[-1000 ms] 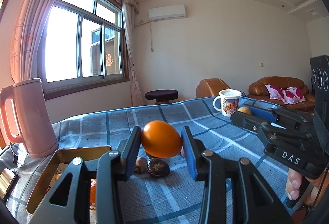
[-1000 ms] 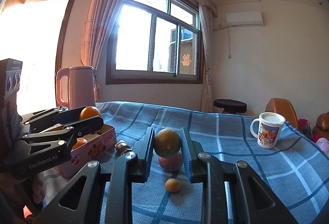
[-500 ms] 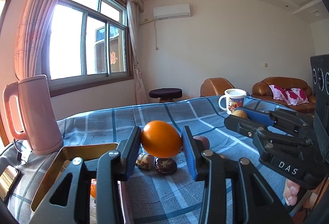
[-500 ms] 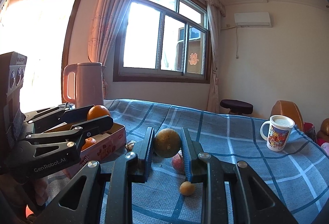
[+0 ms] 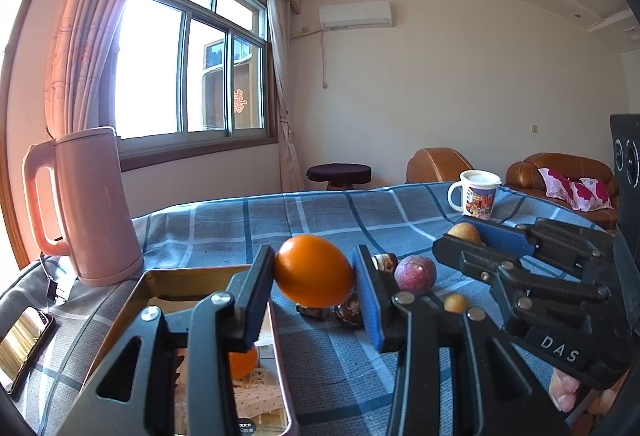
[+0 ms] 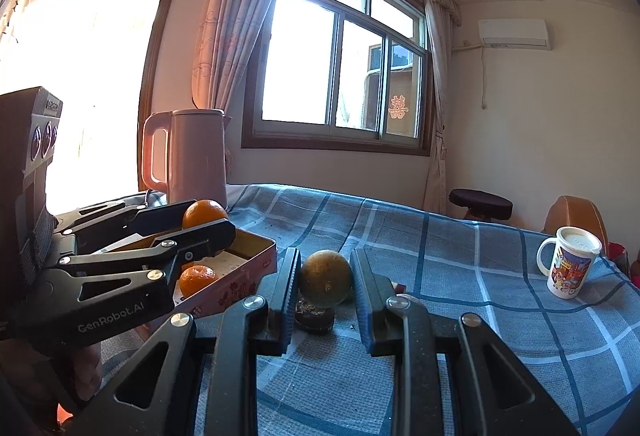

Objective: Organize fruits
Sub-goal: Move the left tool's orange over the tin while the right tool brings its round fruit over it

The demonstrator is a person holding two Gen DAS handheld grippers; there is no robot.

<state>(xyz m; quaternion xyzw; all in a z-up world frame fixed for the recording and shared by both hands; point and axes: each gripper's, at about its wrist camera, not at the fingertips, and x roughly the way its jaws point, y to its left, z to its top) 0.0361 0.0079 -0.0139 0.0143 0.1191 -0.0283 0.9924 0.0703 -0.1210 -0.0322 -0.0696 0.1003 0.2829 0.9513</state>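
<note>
1. The left tongs (image 5: 314,282) were clamped on a bright orange (image 5: 314,271), held at the centre of the left wrist view, above the blue checked tabletop (image 5: 320,220).
2. The right tongs (image 6: 325,286) gripped a greenish-brown round fruit (image 6: 326,278) in mid-frame of the right wrist view.
3. An open tin box (image 5: 180,278) sat at lower left of the left view, another orange (image 5: 244,362) showing inside it behind the tongs.
4. A purple passion fruit (image 5: 415,273) and a small yellow fruit (image 5: 456,303) lay on the cloth right of centre.
5. A pink kettle (image 5: 92,204) stood at left; a printed mug (image 5: 478,198) stood at upper right.
</note>
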